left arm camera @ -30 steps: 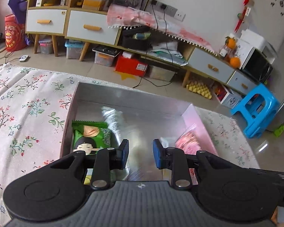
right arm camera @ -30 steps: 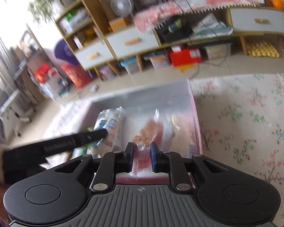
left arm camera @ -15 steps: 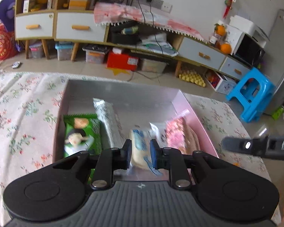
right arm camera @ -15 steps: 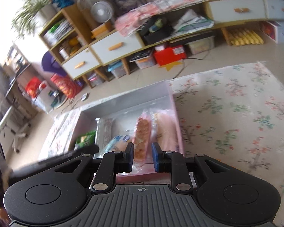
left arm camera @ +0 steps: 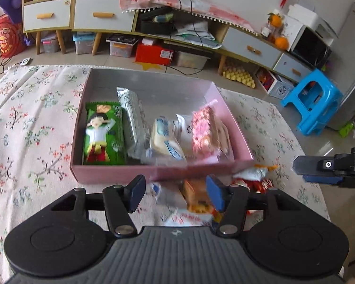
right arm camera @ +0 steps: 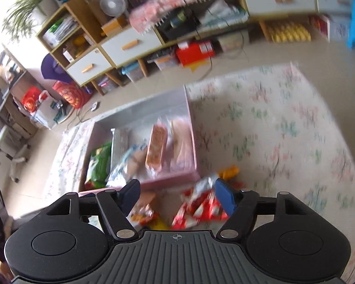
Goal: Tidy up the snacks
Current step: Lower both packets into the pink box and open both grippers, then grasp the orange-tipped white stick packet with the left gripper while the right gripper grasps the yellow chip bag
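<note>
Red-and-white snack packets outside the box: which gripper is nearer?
Right. The right gripper hangs open directly over the red-and-white packets; the left gripper sits beside them, over orange packets.

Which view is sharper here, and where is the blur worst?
Left wrist view: mostly sharp, the green snack packet reads clearly; only the pink box near edge smears. Right wrist view: motion-blurred throughout, worst on the floral cloth; fisheye bends both.

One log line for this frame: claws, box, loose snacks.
left claw: open, empty | right claw: open, empty | box: snacks in a row | loose snacks: on cloth before box
</note>
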Demonstrator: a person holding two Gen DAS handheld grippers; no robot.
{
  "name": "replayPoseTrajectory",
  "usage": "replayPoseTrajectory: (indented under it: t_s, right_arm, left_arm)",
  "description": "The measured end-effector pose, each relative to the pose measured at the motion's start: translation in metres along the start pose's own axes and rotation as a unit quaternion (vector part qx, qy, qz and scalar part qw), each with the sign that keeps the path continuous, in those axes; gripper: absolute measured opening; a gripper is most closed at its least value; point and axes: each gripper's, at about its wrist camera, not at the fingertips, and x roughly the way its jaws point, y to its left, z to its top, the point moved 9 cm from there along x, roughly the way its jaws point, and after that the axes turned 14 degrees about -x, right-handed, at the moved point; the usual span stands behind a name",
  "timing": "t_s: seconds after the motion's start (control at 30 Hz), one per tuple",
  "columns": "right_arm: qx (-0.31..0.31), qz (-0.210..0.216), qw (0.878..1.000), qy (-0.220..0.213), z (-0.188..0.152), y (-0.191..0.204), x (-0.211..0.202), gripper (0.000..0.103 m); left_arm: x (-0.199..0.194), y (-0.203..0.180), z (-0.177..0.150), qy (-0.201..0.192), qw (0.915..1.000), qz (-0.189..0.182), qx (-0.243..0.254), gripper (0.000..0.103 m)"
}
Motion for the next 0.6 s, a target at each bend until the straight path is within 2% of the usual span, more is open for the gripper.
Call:
replayPoseTrajectory:
  t_s: [0.13,0.3,0.4,0.47,0.53,0.6]
  right_arm:
    - [0.013,0.029,0.999,0.017,-0.020,0.005,-0.003,0.071]
    - [-0.003,0.021,0.999,0.028,-0.036,0.010,-0.002,0.071]
    - [-0.001,0.018,0.999,0.034,-0.040,0.009,0.002,0.071]
    - [-0.007,0.017,0.999,0.039,-0.042,0.011,0.006,0.071]
    - [-0.016,0.014,0.999,0.044,-0.044,0.013,0.009,0.071]
    - [-0.028,0.012,0.998,0.047,-0.047,0.016,0.011,0.071]
  left_arm:
    - [0.003,-0.009,-0.011,0.014,0.9998,-0.003,0.015,0.069]
    - [0.018,-0.016,-0.029,0.031,0.9984,0.006,0.047,0.069]
    - [0.027,-0.017,-0.039,0.048,0.9977,0.005,0.047,0.069]
    - [0.034,-0.015,-0.043,0.057,0.9975,0.007,0.042,0.065]
    - [0.038,-0.013,-0.045,0.057,0.9973,0.015,0.044,0.052]
    - [0.041,-0.011,-0.045,0.059,0.9974,0.011,0.040,0.047]
